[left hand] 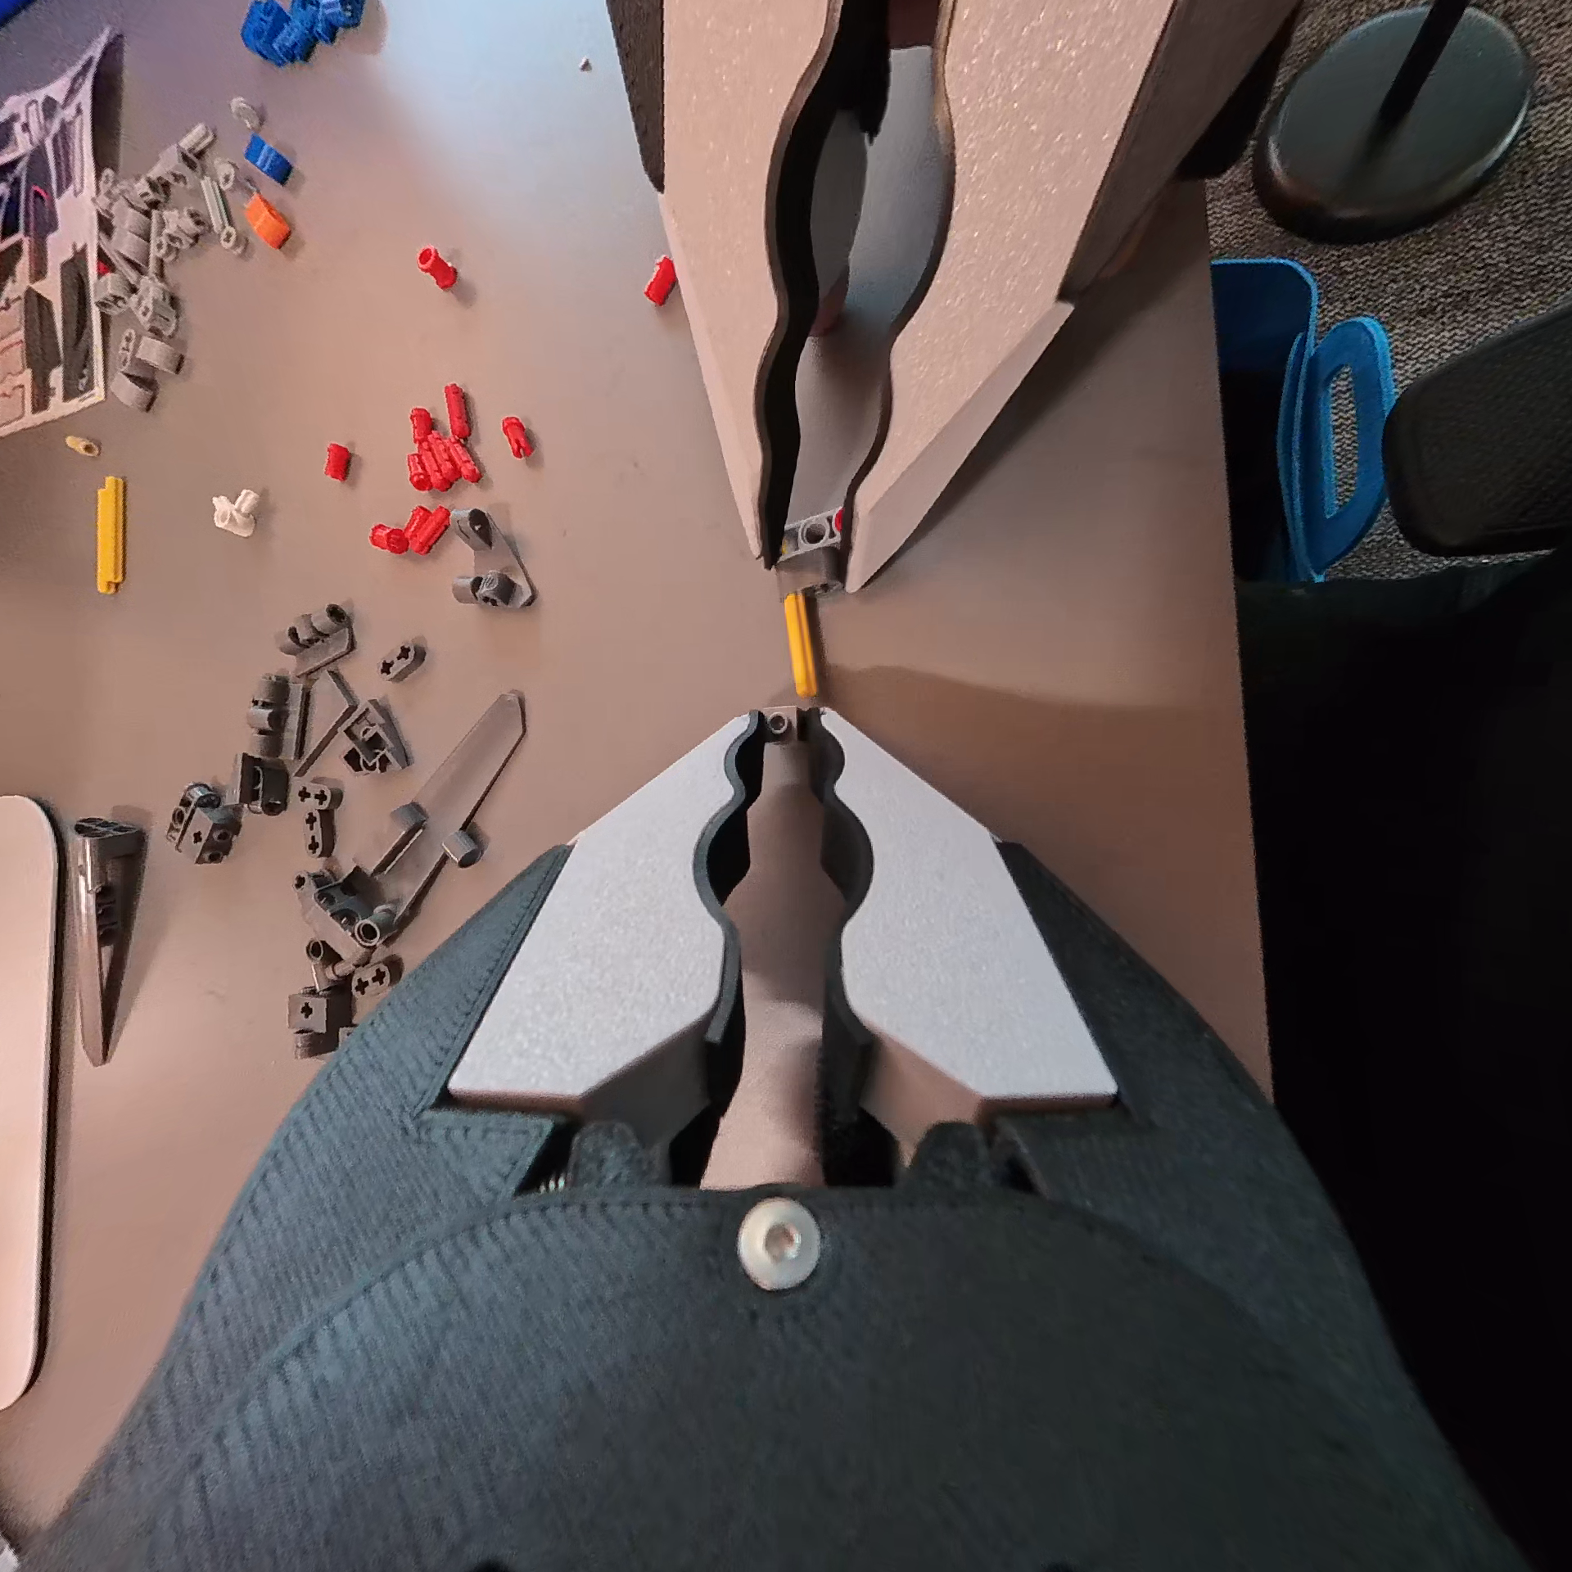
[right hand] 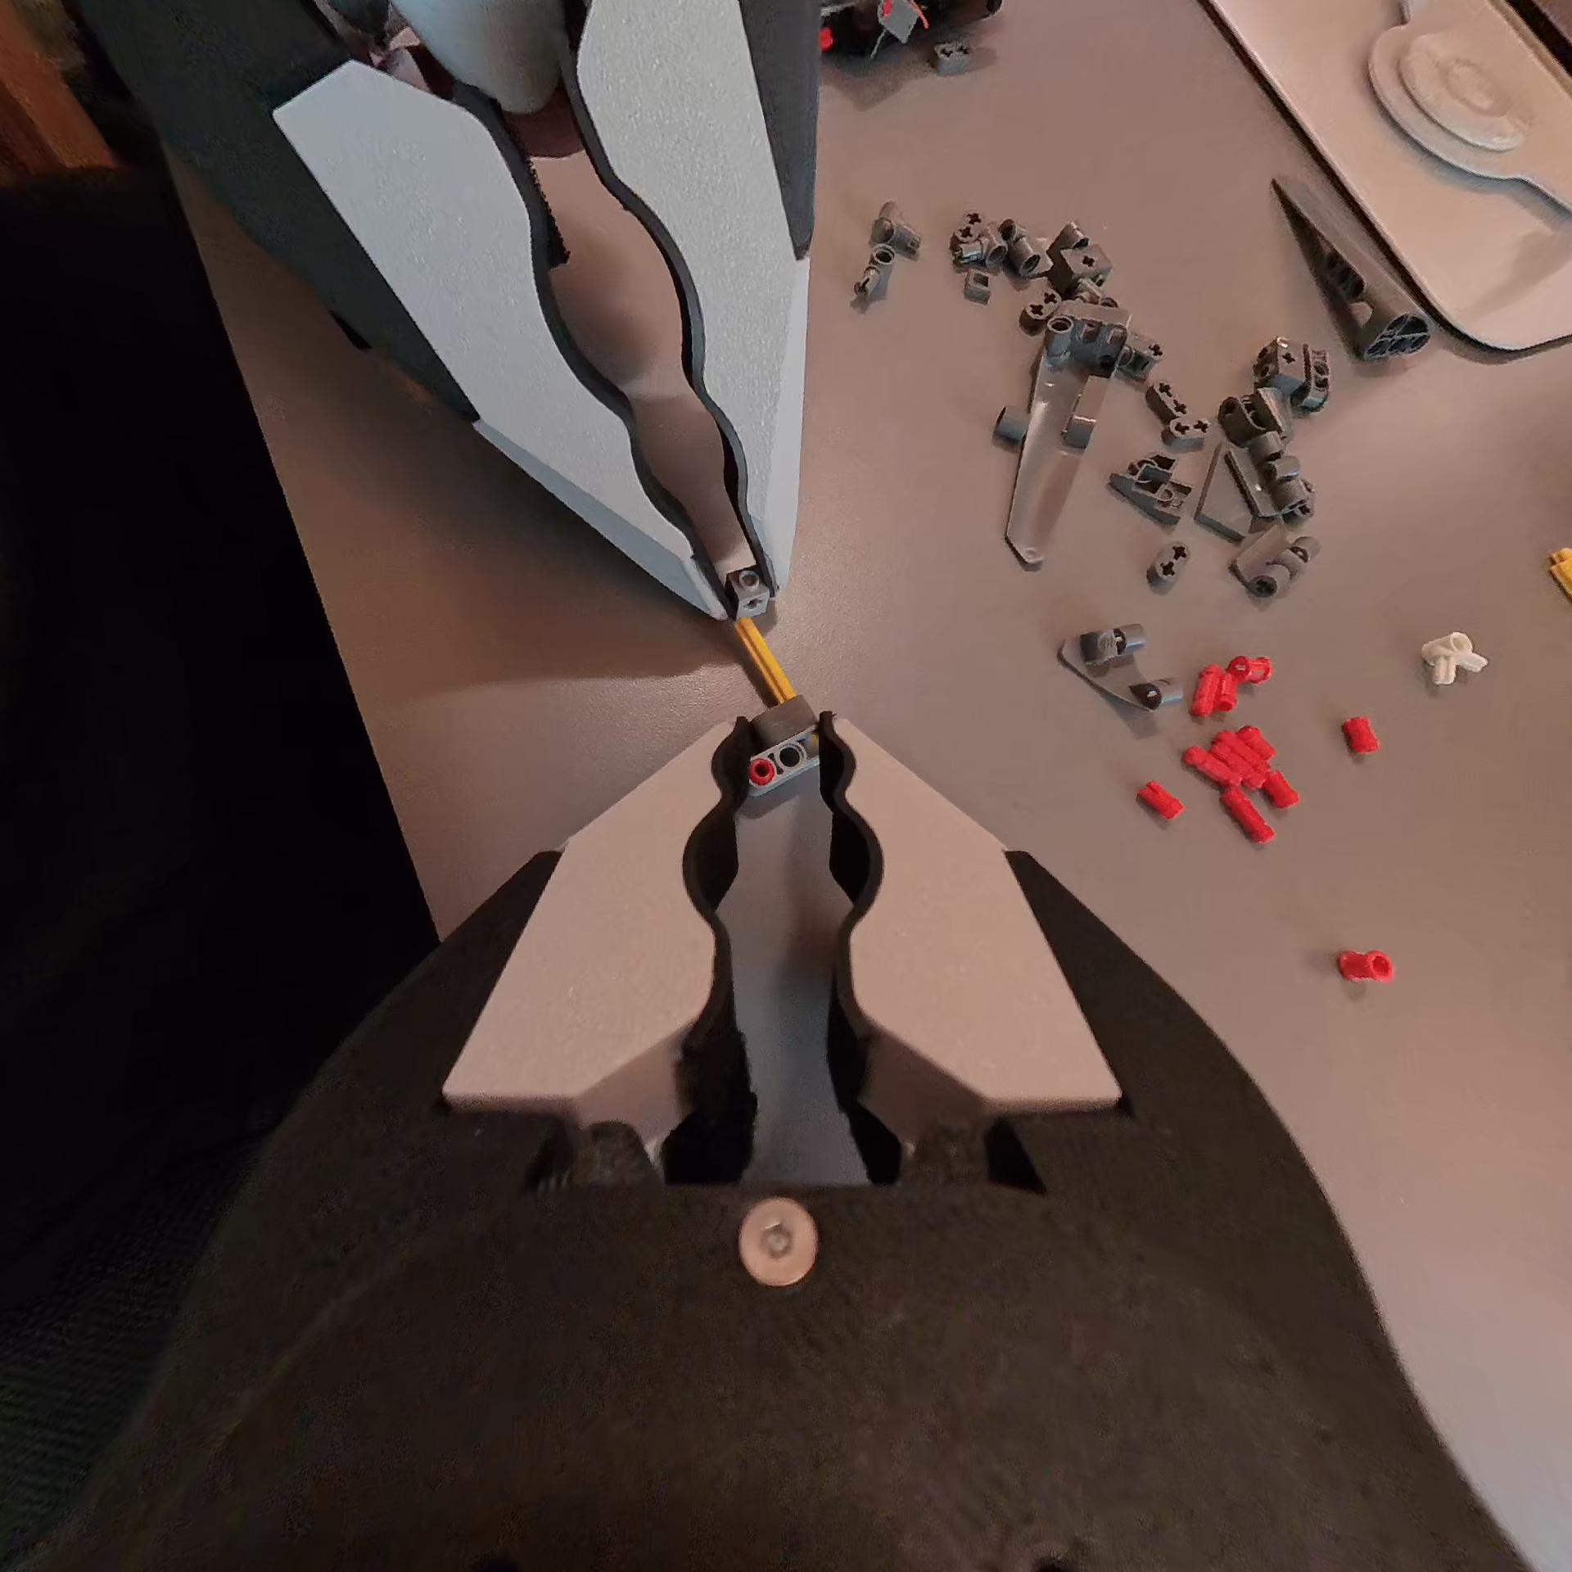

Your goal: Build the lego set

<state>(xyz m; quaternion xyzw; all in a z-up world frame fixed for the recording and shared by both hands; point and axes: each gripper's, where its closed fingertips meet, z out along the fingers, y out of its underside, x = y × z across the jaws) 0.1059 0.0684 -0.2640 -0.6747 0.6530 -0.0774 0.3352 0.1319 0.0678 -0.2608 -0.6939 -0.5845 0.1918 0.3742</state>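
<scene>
In the left wrist view my left gripper (left hand: 787, 723) is shut on a small grey block with a round hole (left hand: 777, 725), held at the very tips above the brown table (left hand: 595, 646). My right gripper (right hand: 783, 738) is shut on a grey beam (right hand: 781, 750) that carries a red pin (right hand: 760, 771). A yellow axle (right hand: 763, 672) sticks out of the beam's front. The two grippers face each other tip to tip. The axle's free end reaches the small grey block (right hand: 748, 593) in the left gripper (right hand: 748, 600). The left wrist view also shows the right gripper (left hand: 812, 557), the beam (left hand: 812, 544) and the axle (left hand: 800, 646).
Loose red pins (left hand: 438, 464), dark grey parts (left hand: 340, 817), a second yellow axle (left hand: 111, 534), a white piece (left hand: 236, 513), blue pieces (left hand: 298, 30) and a printed sheet (left hand: 51, 255) lie left of the grippers. The table edge (left hand: 1225, 680) runs close on the right, with a chair and a blue bag (left hand: 1327, 425) beyond. The tips of both grippers are at nearly the same place. The white piece (left hand: 236, 513) is about equally far from each gripper, around 20 cm. My right wrist view (right hand: 1450, 656) looks at it from another angle.
</scene>
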